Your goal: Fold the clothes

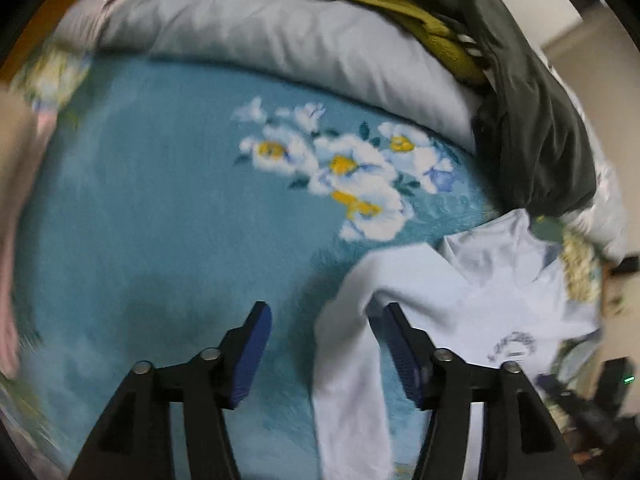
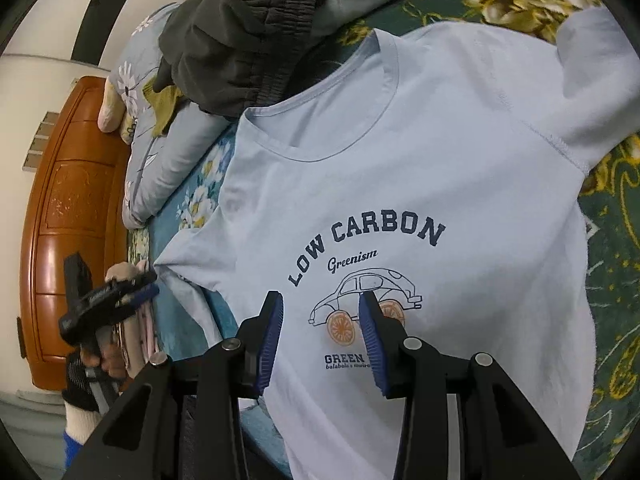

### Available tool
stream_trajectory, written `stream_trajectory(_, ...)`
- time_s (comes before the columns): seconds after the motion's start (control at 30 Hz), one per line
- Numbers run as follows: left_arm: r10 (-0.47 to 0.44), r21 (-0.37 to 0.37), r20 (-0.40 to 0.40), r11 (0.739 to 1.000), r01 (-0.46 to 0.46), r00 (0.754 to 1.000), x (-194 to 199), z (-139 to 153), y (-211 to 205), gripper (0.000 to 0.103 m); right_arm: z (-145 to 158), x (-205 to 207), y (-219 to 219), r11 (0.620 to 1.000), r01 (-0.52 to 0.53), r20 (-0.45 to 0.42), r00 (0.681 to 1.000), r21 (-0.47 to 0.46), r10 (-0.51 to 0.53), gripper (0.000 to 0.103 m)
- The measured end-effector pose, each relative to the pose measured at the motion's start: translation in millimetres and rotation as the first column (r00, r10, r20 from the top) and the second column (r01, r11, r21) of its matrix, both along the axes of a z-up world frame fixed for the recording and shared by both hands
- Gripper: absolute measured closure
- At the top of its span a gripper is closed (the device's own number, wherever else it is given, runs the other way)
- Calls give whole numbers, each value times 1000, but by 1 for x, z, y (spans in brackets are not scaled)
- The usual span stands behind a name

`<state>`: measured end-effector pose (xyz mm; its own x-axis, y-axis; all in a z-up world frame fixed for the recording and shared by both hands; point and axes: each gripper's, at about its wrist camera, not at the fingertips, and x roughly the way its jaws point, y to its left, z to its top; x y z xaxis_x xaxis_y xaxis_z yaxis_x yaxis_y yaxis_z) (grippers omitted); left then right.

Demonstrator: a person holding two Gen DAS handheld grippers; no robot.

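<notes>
Pale blue T-shirt [image 2: 420, 160] print (right view only), sleeve [image 1: 348, 340] between spread left gripper [image 1: 326, 350], right gripper [image 2: 322, 338] spread above.

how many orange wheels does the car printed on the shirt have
2. One orange wheel shows fully under the car's front, between the right gripper's fingers; the other sits under the rear, half hidden behind one finger, on the light blue t-shirt.

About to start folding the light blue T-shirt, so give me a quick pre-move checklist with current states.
1. T-shirt print side up: ok.
2. Left gripper jaws open, empty: ok.
3. Right gripper jaws open, empty, over the print: ok.
4. Sleeve between the left jaws: ok.
5. Shirt lying smooth: not ok, the sleeve is rumpled.
6. Dark garment clear of the collar: cannot tell.
</notes>
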<state>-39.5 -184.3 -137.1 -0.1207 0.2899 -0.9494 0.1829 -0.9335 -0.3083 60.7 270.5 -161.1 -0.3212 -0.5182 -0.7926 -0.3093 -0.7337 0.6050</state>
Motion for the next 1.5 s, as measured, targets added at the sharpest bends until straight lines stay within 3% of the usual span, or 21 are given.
stream_trajectory(0.07, -9, 7, 92, 1000, 9, 996, 6, -17, 8, 38, -2, -1, -4, 1000, 2, 7, 1000, -9, -2, 62)
stream_trajectory(0.13, -62, -51, 181, 996, 73, 981, 8, -32, 24, 38, -3, -3, -10, 1000, -4, 8, 1000, -17, 4, 62)
stream_trajectory(0.23, -150, -177, 230, 965, 193, 962, 5, -39, 49, 38, 1, -3, -20, 999, -34, -7, 999, -20, 33, 62)
stream_trajectory(0.33, -213, -155, 273, 953, 261, 938, 9, -49, 69, 42, 4, -3, -25, 999, -49, -14, 999, -13, 49, 62)
stream_trajectory(0.37, -226, -153, 275, 949, 275, 934, 9, -49, 72, 46, 5, -2, -27, 999, -54, -16, 998, -11, 53, 62)
stream_trajectory(0.43, -249, -154, 273, 942, 298, 929, 10, -48, 76, 69, 4, -2, -25, 999, -47, -11, 999, -12, 47, 62)
stream_trajectory(0.53, -283, -155, 270, 931, 332, 920, 11, -46, 83, 93, 3, -1, -22, 999, -36, -4, 999, -16, 36, 62)
stream_trajectory(0.57, -295, -155, 269, 926, 343, 917, 11, -45, 85, 96, 2, -1, -21, 999, -32, -2, 999, -18, 32, 62)
stream_trajectory(0.63, -270, -131, 229, 944, 304, 935, 7, -37, 77, 99, 2, 0, -20, 999, -30, -3, 1000, -19, 30, 62)
stream_trajectory(0.73, -225, -141, 163, 958, 249, 961, 0, -22, 57, 99, 3, 1, -18, 999, -29, -7, 1000, -20, 29, 62)
stream_trajectory(0.97, -205, -290, 13, 936, 200, 979, -2, 6, 21, 99, 1, 1, -17, 999, -24, -5, 1000, -23, 24, 62)
stream_trajectory(1.1, -201, -369, -75, 916, 160, 977, -3, 22, 0, 93, 2, 0, -19, 999, -33, -6, 999, -22, 32, 62)
stream_trajectory(1.17, -202, -406, -119, 903, 138, 972, -3, 30, -10, 74, 4, 0, -19, 999, -36, -8, 999, -17, 36, 62)
stream_trajectory(1.2, -202, -424, -140, 897, 126, 969, -4, 34, -15, 56, 4, 1, -18, 999, -35, -9, 999, -14, 35, 62)
stream_trajectory(1.27, -205, -459, -183, 883, 100, 962, -4, 42, -25, 52, 5, 1, -17, 999, -32, -6, 999, -7, 32, 62)
stream_trajectory(1.4, -23, -292, -259, 955, -56, 966, 14, 35, -63, 51, 4, 1, -17, 1000, -26, -2, 1000, -3, 26, 62)
stream_trajectory(1.5, 172, -159, -232, 964, -211, 957, 42, 21, -94, 51, 2, 0, -19, 1000, -25, 6, 1000, -3, 25, 62)
